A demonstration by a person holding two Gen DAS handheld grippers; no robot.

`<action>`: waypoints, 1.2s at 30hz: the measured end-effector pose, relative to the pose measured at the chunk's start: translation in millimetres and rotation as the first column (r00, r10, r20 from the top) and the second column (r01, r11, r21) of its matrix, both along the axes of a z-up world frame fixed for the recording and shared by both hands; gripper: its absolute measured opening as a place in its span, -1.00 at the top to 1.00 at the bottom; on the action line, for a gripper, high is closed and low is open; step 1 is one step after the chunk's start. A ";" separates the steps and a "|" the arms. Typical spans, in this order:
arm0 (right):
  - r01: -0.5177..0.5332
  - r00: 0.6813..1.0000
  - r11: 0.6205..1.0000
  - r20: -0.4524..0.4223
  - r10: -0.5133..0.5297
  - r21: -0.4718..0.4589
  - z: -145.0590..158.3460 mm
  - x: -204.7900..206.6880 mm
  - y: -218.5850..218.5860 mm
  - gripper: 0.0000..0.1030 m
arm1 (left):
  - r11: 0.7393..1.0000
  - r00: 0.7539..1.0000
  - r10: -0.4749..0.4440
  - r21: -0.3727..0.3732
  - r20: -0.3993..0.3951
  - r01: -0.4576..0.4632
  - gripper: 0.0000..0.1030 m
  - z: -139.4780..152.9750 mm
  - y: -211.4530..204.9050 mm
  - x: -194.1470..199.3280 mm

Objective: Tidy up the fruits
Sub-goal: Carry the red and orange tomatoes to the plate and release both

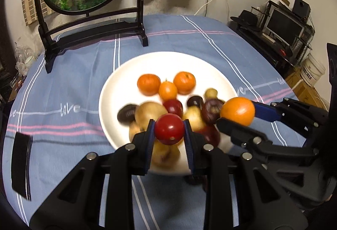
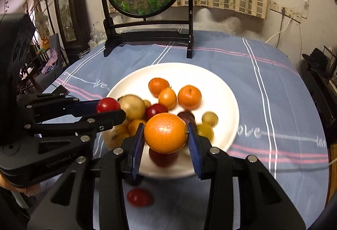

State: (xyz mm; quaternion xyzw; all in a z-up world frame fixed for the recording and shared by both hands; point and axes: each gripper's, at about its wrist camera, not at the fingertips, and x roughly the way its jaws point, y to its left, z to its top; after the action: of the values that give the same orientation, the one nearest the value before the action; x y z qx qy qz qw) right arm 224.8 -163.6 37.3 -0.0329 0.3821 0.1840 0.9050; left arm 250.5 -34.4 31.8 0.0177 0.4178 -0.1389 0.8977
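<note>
Nearest the lens, the left tongs [image 1: 169, 129] pinched a small red tomato [image 1: 169, 129] across its widest girth, held just above the near rim of the white plate [image 1: 118, 82]. Beside them the right tongs [image 2: 166, 134] clamped an orange [image 2: 165, 132] the same way, also over the plate's near edge. Both fruits looked light and smooth-skinned; the tomato seemed soft and liable to bruise or slip, so a gentle squeeze at the middle suited it, while the orange looked firmer. Neither had a real long axis, being nearly round; the tomato's stem pit faced down toward the camera, and the orange's stem nub pointed toward the right-hand pad. Another red tomato [image 2: 139, 197] lay on the bench cloth [image 2: 273, 103] just short of the plate.
</note>
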 end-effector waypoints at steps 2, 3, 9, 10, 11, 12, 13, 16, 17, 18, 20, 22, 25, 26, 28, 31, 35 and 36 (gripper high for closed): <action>0.002 1.000 1.000 -0.002 -0.002 -0.014 -3.0 13.1 3.6 0.22 | 1.000 1.000 0.018 0.016 0.004 -0.018 0.48 -1.5 1.3 13.0; 0.004 1.000 1.000 -0.004 -0.005 -0.017 -4.4 19.1 3.7 0.22 | 1.000 1.000 0.024 0.017 0.001 -0.024 0.48 -3.3 2.4 19.9; 0.033 0.999 0.999 -0.018 -0.034 -0.029 -16.8 47.3 3.3 0.22 | 0.999 0.999 0.046 0.011 -0.028 -0.045 0.47 -14.0 3.2 48.9; 0.037 0.999 0.999 -0.020 -0.038 -0.031 -18.1 49.7 2.7 0.22 | 0.999 0.998 0.047 0.013 -0.031 -0.047 0.47 -15.1 2.2 51.0; 0.041 0.999 0.999 -0.023 -0.042 -0.034 -19.0 51.3 2.4 0.22 | 0.999 0.998 0.052 0.012 -0.031 -0.051 0.45 -16.1 1.5 53.9; 0.047 0.999 0.998 -0.025 -0.049 -0.043 -20.8 53.4 2.0 0.22 | 0.998 0.997 0.059 0.012 -0.040 -0.059 0.43 -17.3 1.2 56.9; 0.050 0.998 0.998 -0.023 -0.051 -0.044 -21.5 54.0 1.2 0.19 | 0.998 0.997 0.064 0.011 -0.047 -0.064 0.41 -18.1 1.5 58.6; 0.059 0.998 0.997 -0.017 -0.060 -0.040 -21.3 52.3 -2.0 0.19 | 0.996 0.994 0.092 0.005 -0.056 -0.092 0.11 -19.8 4.5 61.3; 0.061 0.998 0.997 -0.017 -0.062 -0.037 -21.1 51.5 -3.7 0.17 | 0.994 0.993 0.106 0.005 -0.056 -0.106 -0.01 -20.0 6.5 60.3; 0.064 0.998 0.997 -0.018 -0.064 -0.033 -20.3 50.3 -5.3 0.15 | 0.994 0.992 0.113 0.003 -0.058 -0.113 -0.04 -19.6 7.7 59.8; 0.072 0.997 0.997 -0.014 -0.072 -0.027 -17.7 46.7 -8.3 0.13 | 0.993 0.991 0.121 0.003 -0.064 -0.121 -0.22 -17.5 8.9 57.9; 0.088 0.996 0.996 -0.007 -0.088 -0.019 -15.0 43.0 -12.0 0.13 | 0.990 0.988 0.140 0.000 -0.068 -0.141 -0.42 -14.8 11.3 54.3; 0.102 0.995 0.995 -0.010 -0.102 -0.010 -10.8 36.4 -17.0 0.12 | 0.989 0.988 0.140 -0.030 -0.064 -0.142 -0.50 -8.9 14.6 44.6; 0.104 0.994 0.995 -0.011 -0.104 -0.006 -9.7 34.3 -18.2 0.12 | 0.990 0.988 0.139 -0.030 -0.062 -0.141 -0.51 -6.5 13.8 42.4; 0.107 0.994 0.994 -0.014 -0.107 0.005 -5.3 27.0 -22.0 0.11 | 0.990 0.989 0.138 -0.028 -0.045 -0.139 -0.53 1.0 12.8 34.4; 0.116 0.993 0.993 -0.002 -0.116 -0.003 2.3 16.0 -25.1 0.09 | 0.990 0.990 0.140 -0.029 -0.019 -0.140 -0.60 12.0 10.9 19.1; 0.118 0.993 0.993 0.025 -0.117 -0.012 16.3 -5.6 -25.6 0.03 | 0.993 0.993 0.121 -0.007 0.008 -0.121 -0.67 25.4 5.2 -2.4; 0.115 0.993 0.993 0.030 -0.115 -0.015 18.4 -10.1 -24.8 0.03 | 0.993 0.993 0.119 -0.009 0.015 -0.119 -0.67 28.4 5.5 -8.7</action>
State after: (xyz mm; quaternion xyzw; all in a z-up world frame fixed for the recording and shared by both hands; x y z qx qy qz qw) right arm 214.8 -188.5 55.7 -0.0212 0.3716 0.1279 0.9193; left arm 241.8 -29.0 60.2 -0.0097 0.4105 -0.0869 0.9077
